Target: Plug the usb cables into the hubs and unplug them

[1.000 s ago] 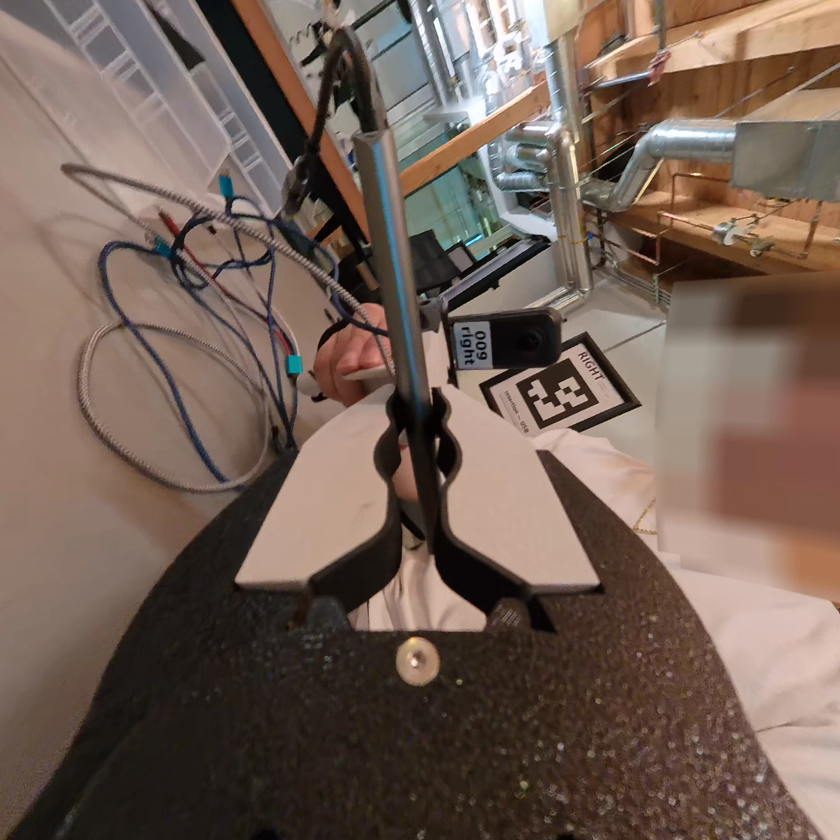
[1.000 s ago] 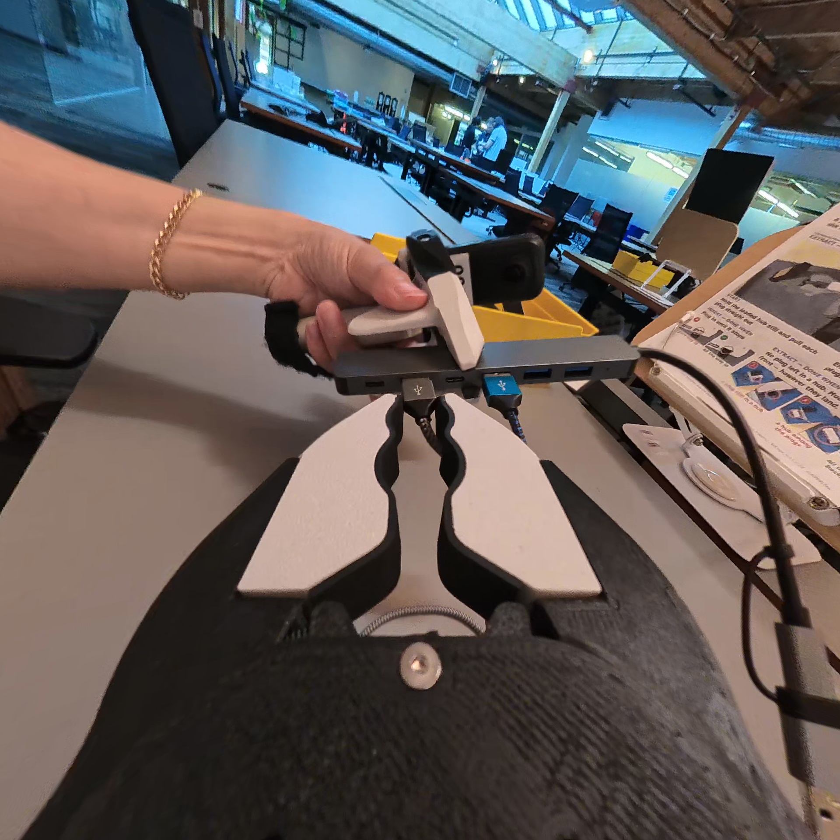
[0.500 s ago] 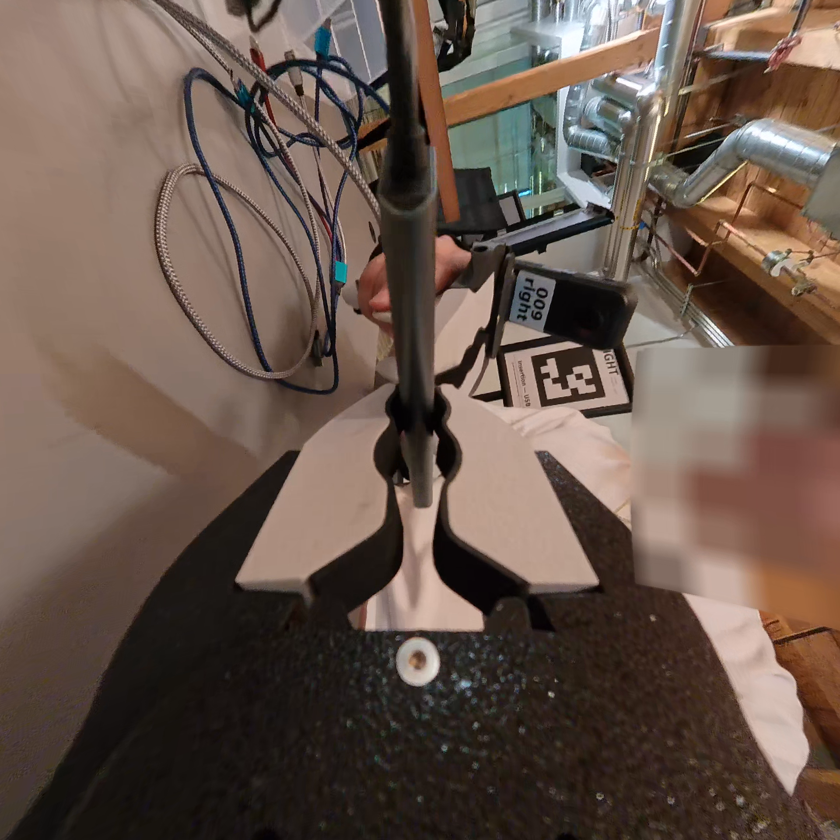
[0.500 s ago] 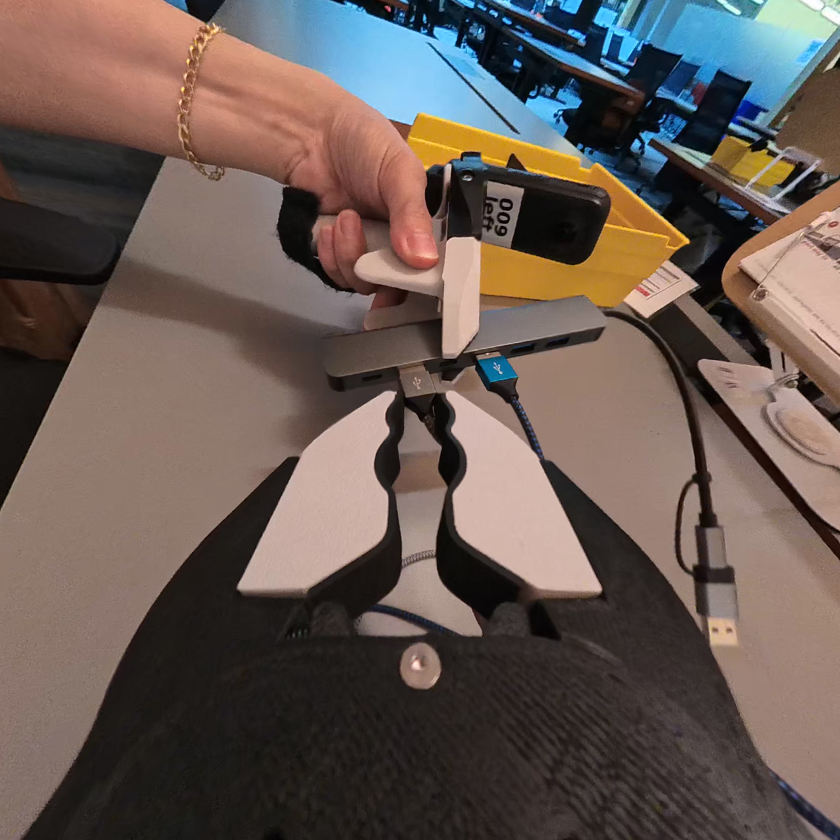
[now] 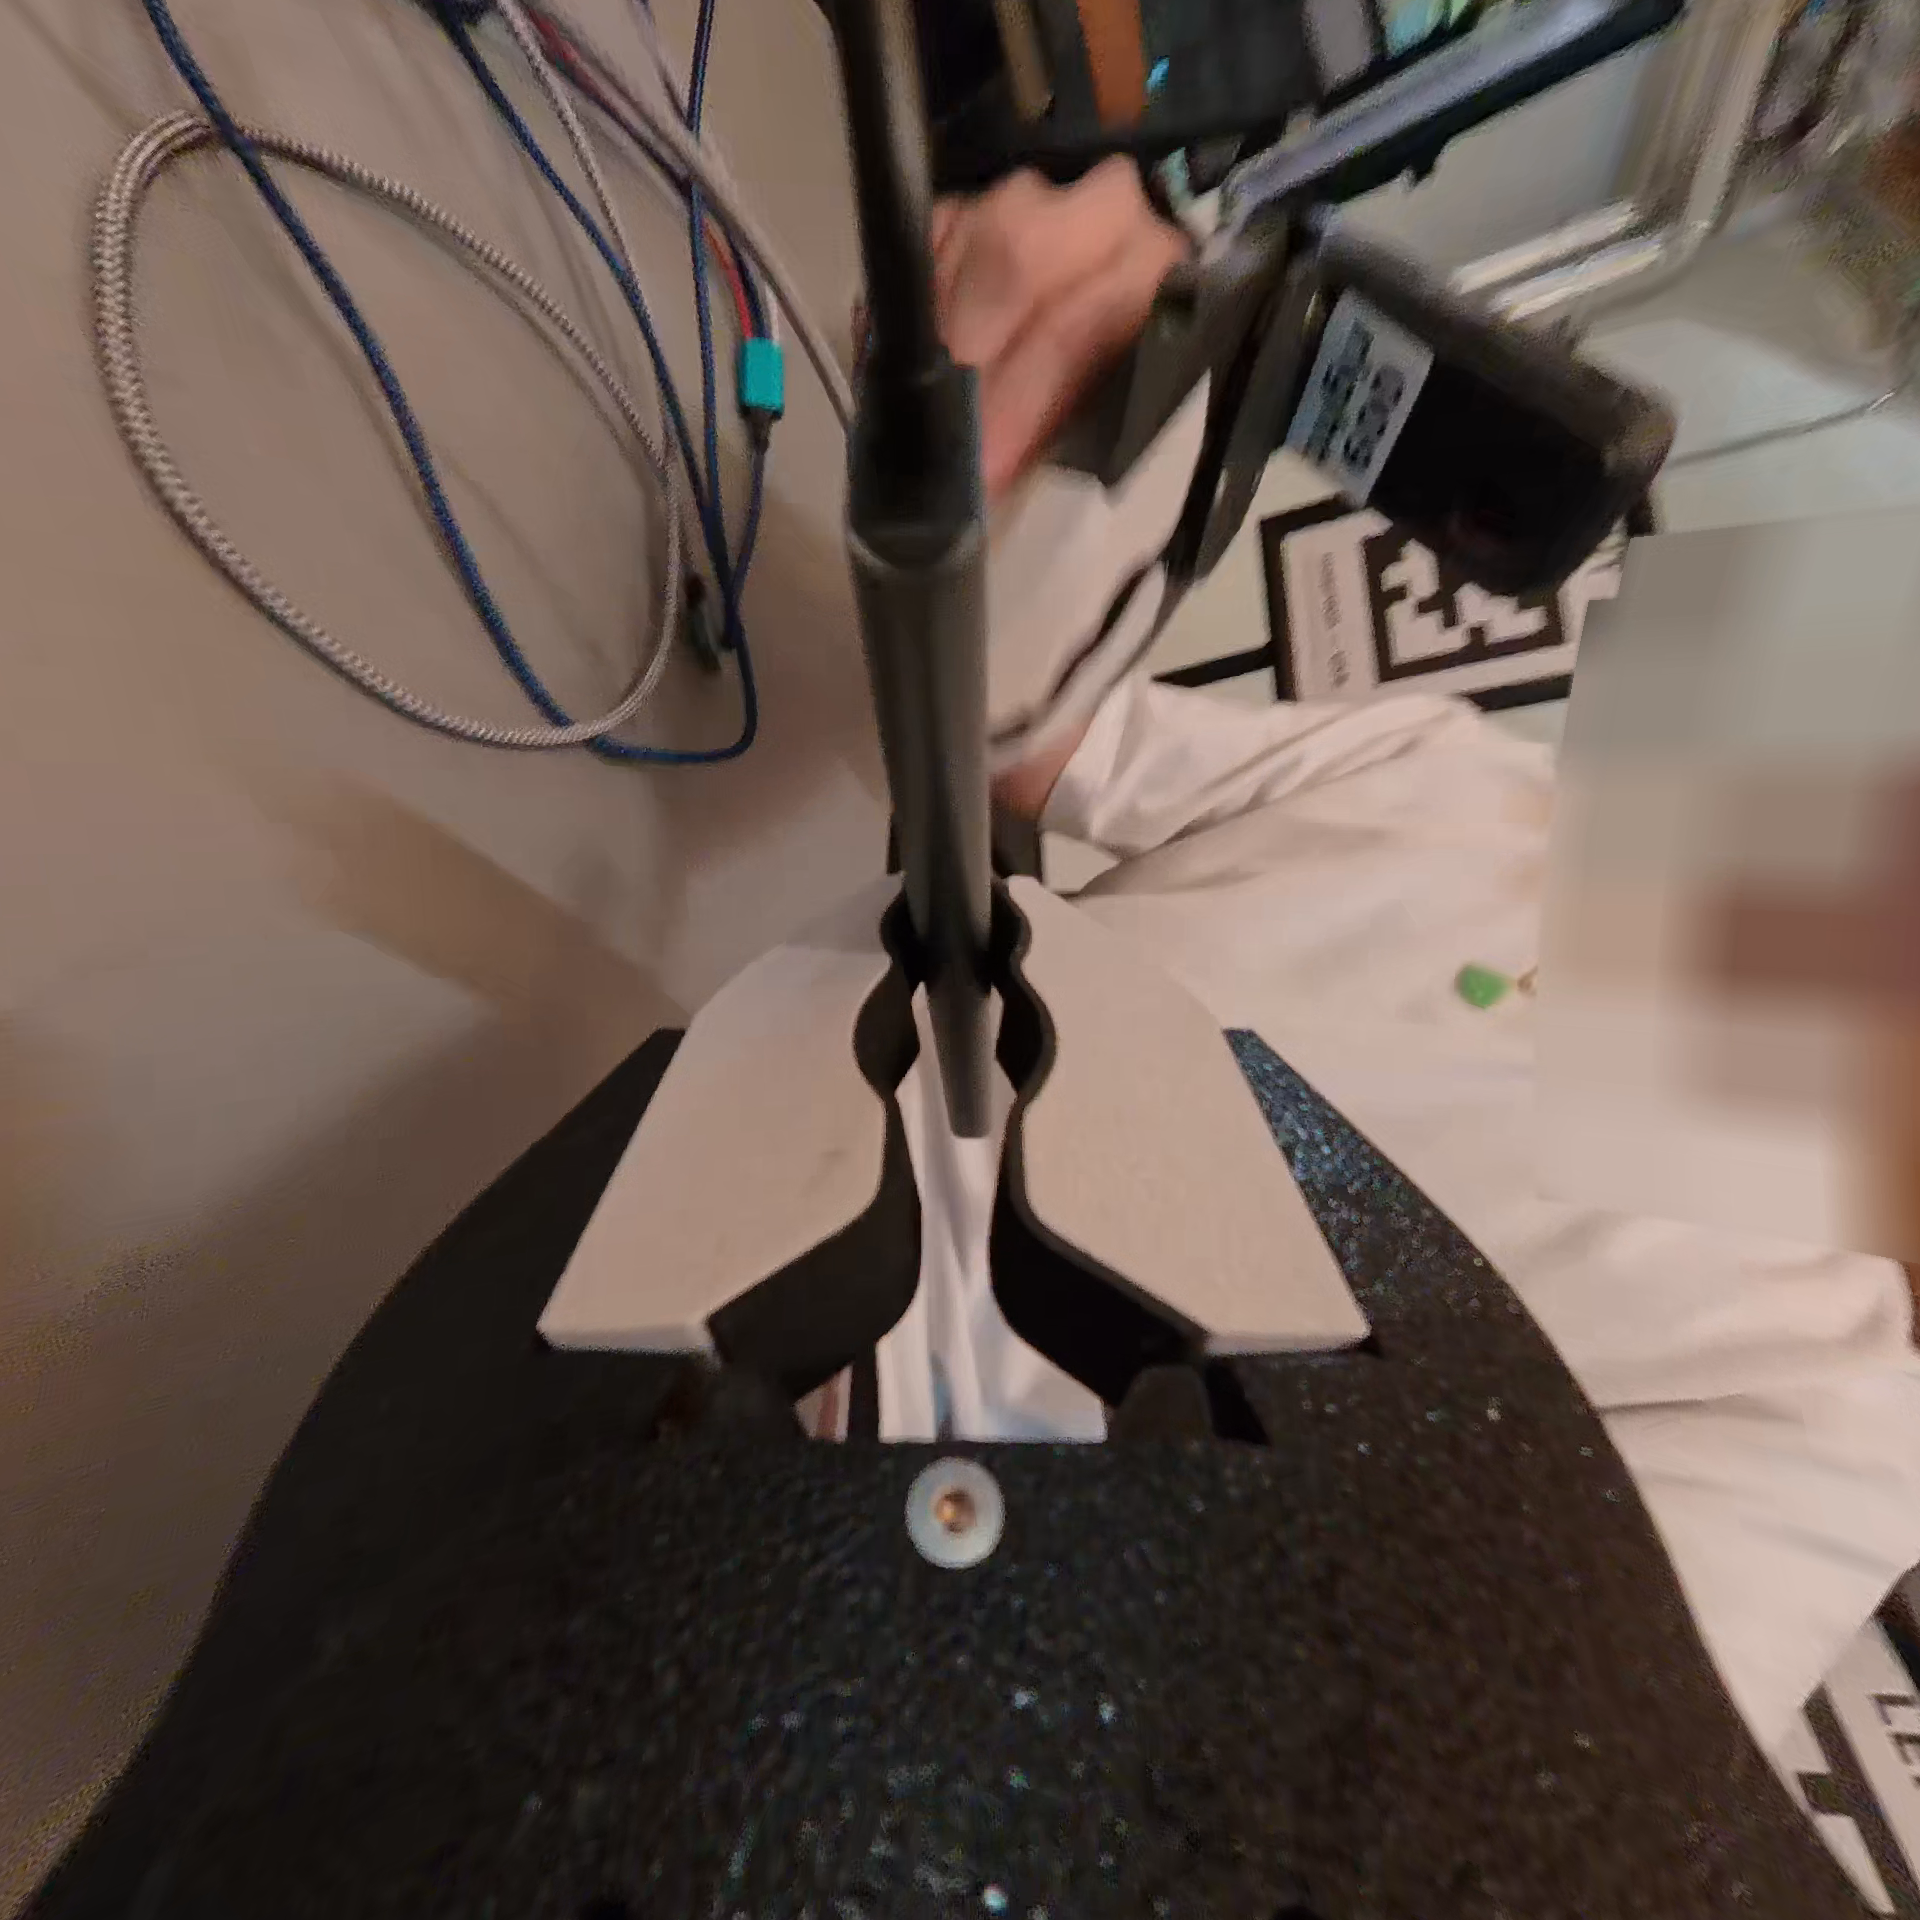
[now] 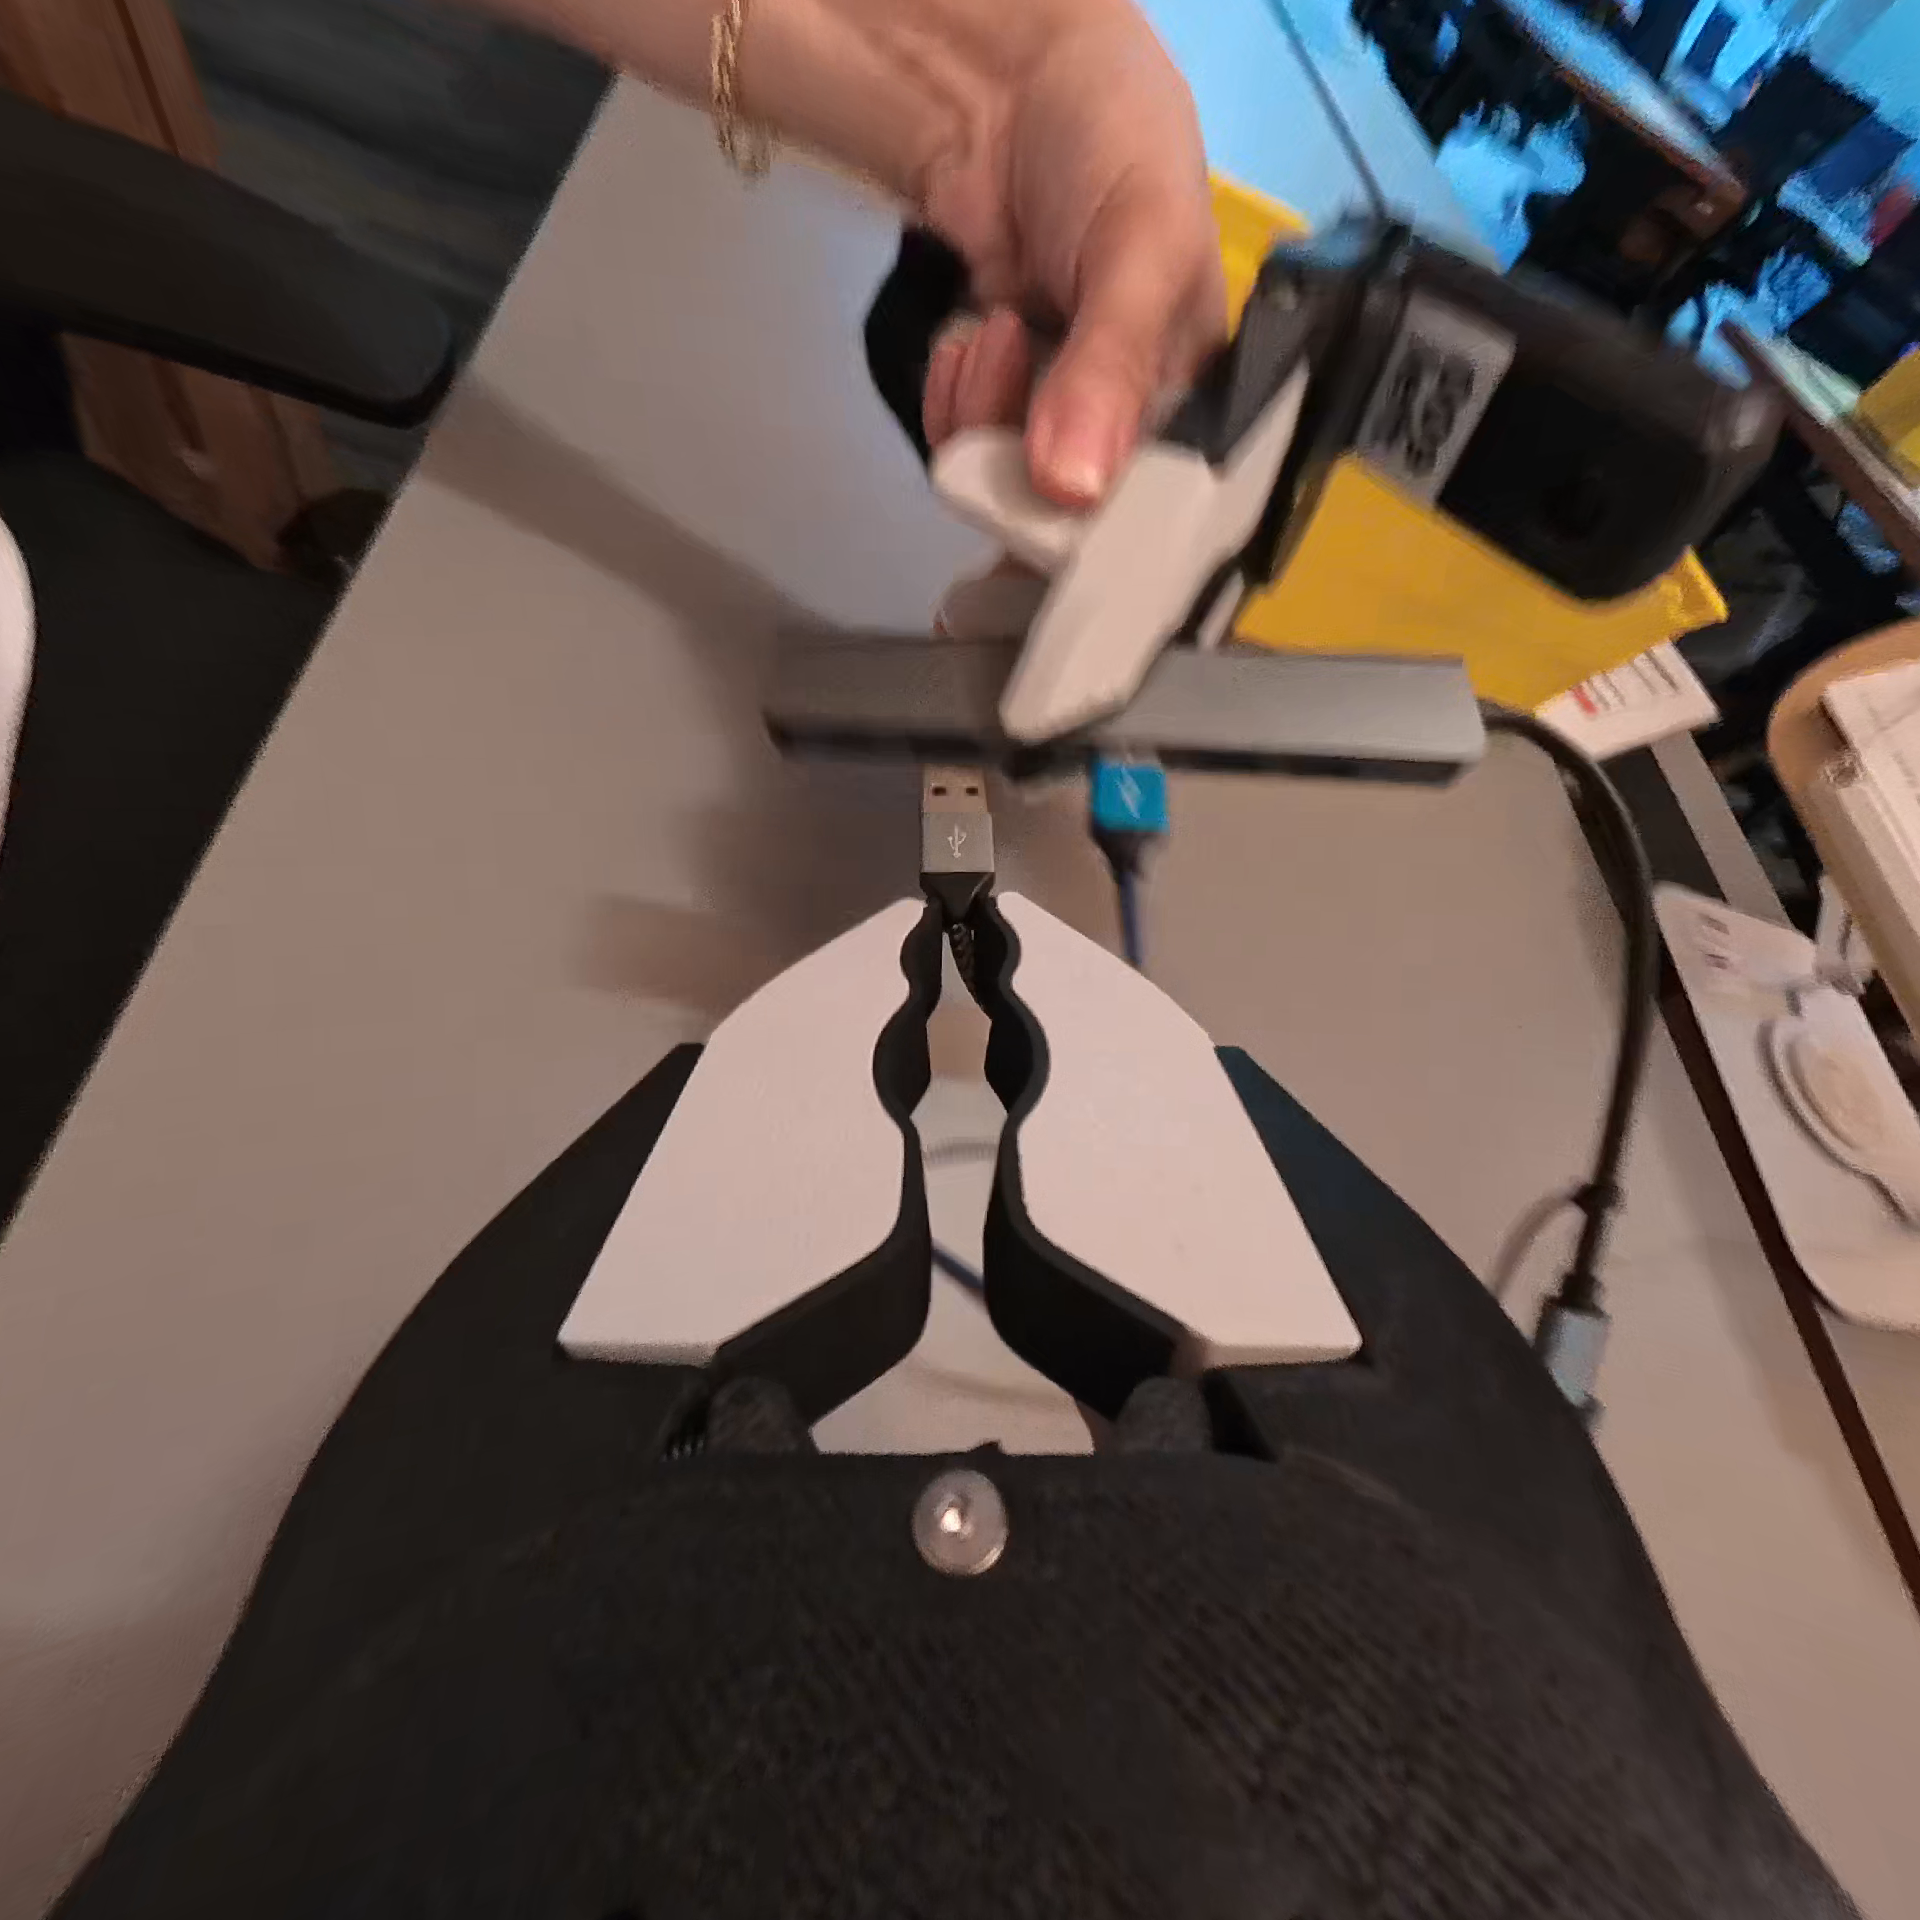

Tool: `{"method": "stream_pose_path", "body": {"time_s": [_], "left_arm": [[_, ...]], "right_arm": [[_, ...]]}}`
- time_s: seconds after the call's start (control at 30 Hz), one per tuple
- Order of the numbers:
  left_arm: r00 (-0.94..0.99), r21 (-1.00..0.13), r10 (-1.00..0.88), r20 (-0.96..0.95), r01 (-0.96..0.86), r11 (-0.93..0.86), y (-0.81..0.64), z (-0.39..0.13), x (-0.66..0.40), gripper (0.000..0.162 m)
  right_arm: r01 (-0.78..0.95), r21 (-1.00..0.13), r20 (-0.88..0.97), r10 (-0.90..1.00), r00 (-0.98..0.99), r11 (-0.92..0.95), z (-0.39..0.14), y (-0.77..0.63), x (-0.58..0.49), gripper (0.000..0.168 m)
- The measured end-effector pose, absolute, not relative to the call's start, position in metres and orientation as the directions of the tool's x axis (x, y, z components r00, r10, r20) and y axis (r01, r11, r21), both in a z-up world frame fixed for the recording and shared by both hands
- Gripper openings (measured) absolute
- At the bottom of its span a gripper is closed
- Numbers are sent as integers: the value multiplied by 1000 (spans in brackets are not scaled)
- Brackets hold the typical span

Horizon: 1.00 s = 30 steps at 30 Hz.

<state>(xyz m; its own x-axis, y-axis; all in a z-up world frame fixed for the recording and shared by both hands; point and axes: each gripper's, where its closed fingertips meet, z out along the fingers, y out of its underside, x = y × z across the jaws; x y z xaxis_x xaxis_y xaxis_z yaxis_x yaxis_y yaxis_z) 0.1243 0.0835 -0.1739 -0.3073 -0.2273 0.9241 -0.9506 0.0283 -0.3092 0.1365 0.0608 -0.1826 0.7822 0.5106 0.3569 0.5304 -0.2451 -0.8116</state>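
My left gripper is shut on the slim grey USB hub, seen edge-on and rising from the jaws. In the right wrist view the hub lies crosswise, clamped by the left gripper in a person's hand. My right gripper is shut on a braided cable just behind its grey USB plug. The plug's metal tip is out of the hub, a short gap below a port. A blue USB plug sits in the port beside it.
Loose cables lie on the table: a grey braided loop, blue ones and a teal connector. The hub's black lead hangs right to its plug. A yellow bin stands behind, a chair at left. Only a small space, under 4 cm, lies between the two pairs of fingers. The teal connector is about equally far from each gripper, around 25 cm.
The grey plug was seated in the hub; now it is pulled out, still held by my right gripper. Both grippers have tilted down toward the table.
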Motion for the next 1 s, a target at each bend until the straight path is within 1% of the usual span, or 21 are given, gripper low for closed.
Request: {"method": "stream_pose_path", "body": {"time_s": [0.07,0.1,0.17,0.2,0.3,0.33,0.4,0.43,0.5,0.57,0.6,0.7,0.8,0.93,1.0], "left_arm": [[-320,-321,-257,912,-946,40,97,-172,118,10],[-313,-320,-262,913,-947,17,107,-169,115,10],[-287,-310,-306,908,-950,-30,123,-170,112,10],[-296,-323,-303,906,-946,-42,125,-167,109,10],[-366,-416,-306,879,-902,-115,132,-146,110,10],[-394,-454,-306,867,-878,-154,136,-135,112,10],[-430,-520,-338,837,-818,-248,151,-114,119,10],[-446,-552,-361,819,-785,-281,159,-105,122,10],[-469,-605,-399,788,-712,-356,174,-85,127,10],[-508,-632,-377,775,-649,-424,183,-60,126,10],[-528,-641,-363,768,-628,-441,185,-51,124,10],[-575,-673,-358,736,-565,-477,192,-25,113,10],[-618,-715,-379,689,-493,-496,202,1,98,10],[-638,-762,-443,630,-397,-512,218,33,77,10],[-646,-783,-470,601,-356,-510,224,47,67,10]], "right_arm": [[583,-735,405,466,787,-346,-194,46,169,7],[538,-767,372,442,817,-350,-190,39,179,7],[416,-881,317,371,873,-225,-160,30,191,7],[375,-910,294,358,886,-179,-147,25,194,6],[372,-921,329,282,901,-114,-118,7,207,7],[355,-930,315,294,903,-94,-109,-2,207,6],[287,-955,241,375,895,-72,-99,-23,198,6],[272,-957,212,405,889,-97,-100,-34,197,6],[318,-937,248,364,898,-147,-109,-45,208,7],[307,-924,208,373,904,-228,-124,-53,214,7],[302,-920,208,342,917,-250,-128,-53,221,6],[282,-910,186,307,933,-305,-141,-52,233,6],[279,-890,229,176,957,-360,-147,-53,259,6],[216,-887,177,133,975,-408,-159,-58,272,6],[246,-864,211,127,969,-440,-166,-57,276,6]]}}
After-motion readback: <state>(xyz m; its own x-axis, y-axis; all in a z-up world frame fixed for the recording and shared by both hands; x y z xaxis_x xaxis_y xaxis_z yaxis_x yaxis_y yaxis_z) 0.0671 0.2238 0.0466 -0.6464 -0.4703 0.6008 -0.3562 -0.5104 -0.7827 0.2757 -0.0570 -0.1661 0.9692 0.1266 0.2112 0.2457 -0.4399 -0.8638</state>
